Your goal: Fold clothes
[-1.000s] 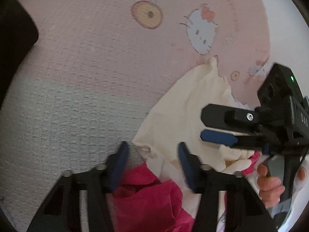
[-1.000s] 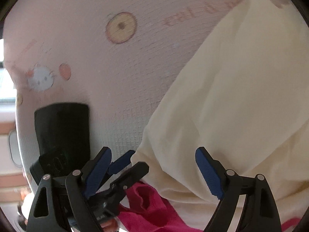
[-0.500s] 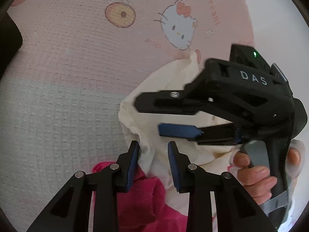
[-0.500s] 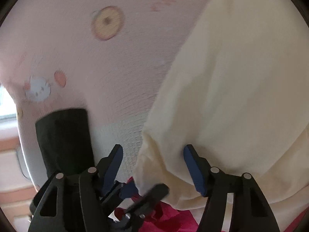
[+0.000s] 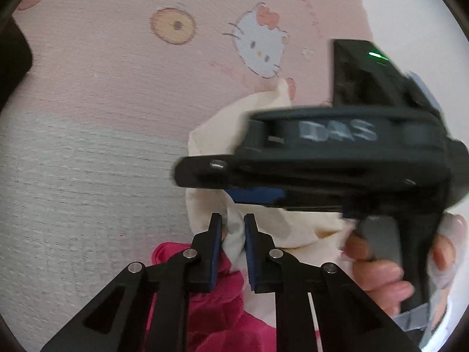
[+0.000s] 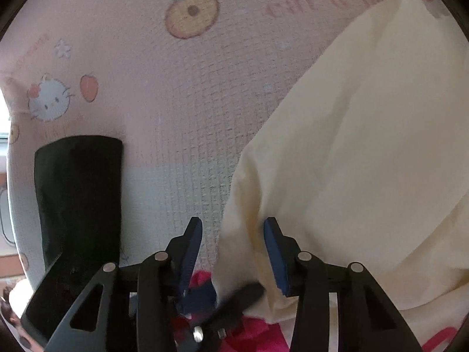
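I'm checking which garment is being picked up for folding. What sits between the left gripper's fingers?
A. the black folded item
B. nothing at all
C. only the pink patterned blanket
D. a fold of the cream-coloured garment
D: in the left wrist view the left gripper has its blue pads pinched on a bunched fold of the cream garment, with the magenta garment lying just below.
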The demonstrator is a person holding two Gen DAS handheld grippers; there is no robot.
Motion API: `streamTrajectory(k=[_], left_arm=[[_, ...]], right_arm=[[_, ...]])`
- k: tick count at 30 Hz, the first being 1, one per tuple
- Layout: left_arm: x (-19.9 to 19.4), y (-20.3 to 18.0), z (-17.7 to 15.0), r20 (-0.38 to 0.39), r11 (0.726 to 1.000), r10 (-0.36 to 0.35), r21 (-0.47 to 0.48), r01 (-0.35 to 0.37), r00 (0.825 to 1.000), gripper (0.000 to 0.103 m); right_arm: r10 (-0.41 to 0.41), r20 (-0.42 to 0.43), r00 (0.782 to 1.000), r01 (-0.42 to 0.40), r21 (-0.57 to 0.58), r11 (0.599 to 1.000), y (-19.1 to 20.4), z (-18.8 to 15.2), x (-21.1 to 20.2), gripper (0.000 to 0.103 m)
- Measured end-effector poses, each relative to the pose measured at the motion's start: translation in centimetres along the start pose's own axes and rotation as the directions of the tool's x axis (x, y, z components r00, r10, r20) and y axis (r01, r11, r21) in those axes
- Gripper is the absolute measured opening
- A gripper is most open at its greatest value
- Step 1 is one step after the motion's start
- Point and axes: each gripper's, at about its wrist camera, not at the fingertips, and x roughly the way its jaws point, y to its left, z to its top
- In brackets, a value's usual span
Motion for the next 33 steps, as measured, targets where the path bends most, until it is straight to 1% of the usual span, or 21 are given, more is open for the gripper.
streamTrajectory(k=[1,2,3,4,5,6,8,10,13,17,18,21,22,24,28,30,33], left_arm=[[0.1,-0.2,-0.1,-0.01,1.0,-0.008,-0.001,0.008,1.0,0.013],[0.2,-0.3,-0.2,-0.017,1.0,-0.008,0.0,0.008,1.0,0.013],[0.3,-0.4,-0.3,-0.024,1.0,-0.006,0.003,0.006,1.0,0.013],[0.4,-0.6,-0.4,-0.03,1.0,-0.004,0.005,0.004,1.0,0.013],[0.5,-0.7,-0.5,-0.036,1.0,-0.002,0.007,0.002,0.999,0.013],[0.6,-0.9,-0.6,-0.039,1.0,0.006,0.016,-0.005,0.999,0.013],[0.4,-1.0,-0.7,-0.041,1.0,0.011,0.028,-0.01,0.999,0.013],[0.2,-0.8,-0.8,-0.048,1.0,0.006,0.016,-0.006,0.999,0.013],[0.5,0.1,-1.1,-0.112,0.999,0.021,-0.028,-0.024,0.993,0.013],[0.2,0.4,-1.6,-0.123,0.999,0.017,-0.038,-0.022,0.992,0.013],[0.1,0.4,-1.7,-0.124,0.999,0.018,-0.037,-0.023,0.992,0.013],[0.1,0.0,-1.9,-0.141,0.999,0.038,-0.006,-0.039,0.989,0.013],[0.2,-0.2,-2.0,-0.15,0.999,0.044,0.007,-0.043,0.988,0.013],[0.2,-0.4,-2.2,-0.156,0.998,0.056,0.019,-0.054,0.986,0.013],[0.0,-0.5,-2.5,-0.159,0.997,0.069,0.027,-0.066,0.985,0.013],[-0.2,-0.4,-2.6,-0.168,0.997,0.077,0.03,-0.073,0.983,0.013],[-0.7,-0.4,-2.9,-0.184,0.994,0.106,0.035,-0.102,0.977,0.013]], right_arm=[[-0.009,-0.008,1.0,0.009,-0.013,1.0,0.3,-0.2,0.3,0.043],[-0.026,-0.017,1.0,0.026,-0.029,0.999,0.5,-0.3,0.6,0.033],[-0.062,-0.028,0.998,0.06,-0.052,0.997,0.6,-0.5,0.9,0.024],[-0.096,-0.033,0.995,0.094,-0.07,0.993,0.6,-0.6,1.3,0.008],[-0.119,-0.03,0.992,0.116,-0.076,0.99,0.5,-0.7,1.4,0.008],[-0.117,-0.029,0.993,0.115,-0.076,0.991,0.2,-0.8,1.4,0.007],[-0.086,-0.017,0.996,0.084,-0.062,0.995,-0.2,-0.9,0.7,0.007],[-0.101,0.011,0.995,0.101,-0.074,0.992,-0.7,-1.0,-0.4,0.007],[-0.129,0.05,0.99,0.131,-0.047,0.99,-1.9,-0.8,-1.6,0.007],[-0.168,0.098,0.981,0.171,-0.02,0.985,-3.9,-0.3,-3.2,0.007],[-0.153,0.1,0.983,0.155,-0.012,0.988,-4.3,-0.3,-3.4,0.007],[-0.101,0.077,0.992,0.1,0.02,0.995,-5.9,-0.1,-3.5,0.007],[-0.102,0.059,0.993,0.101,0.01,0.995,-6.1,-0.2,-3.3,0.008],[-0.132,0.012,0.991,0.132,-0.031,0.991,-6.1,-0.5,-2.3,0.013],[-0.125,0.039,0.991,0.127,-0.053,0.991,-6.0,-0.8,-2.6,0.013],[-0.078,0.035,0.996,0.08,-0.045,0.996,-5.3,-0.9,-2.1,0.013],[-0.014,-0.021,1.0,0.012,-0.066,0.998,-3.3,-1.5,-0.5,0.013]])
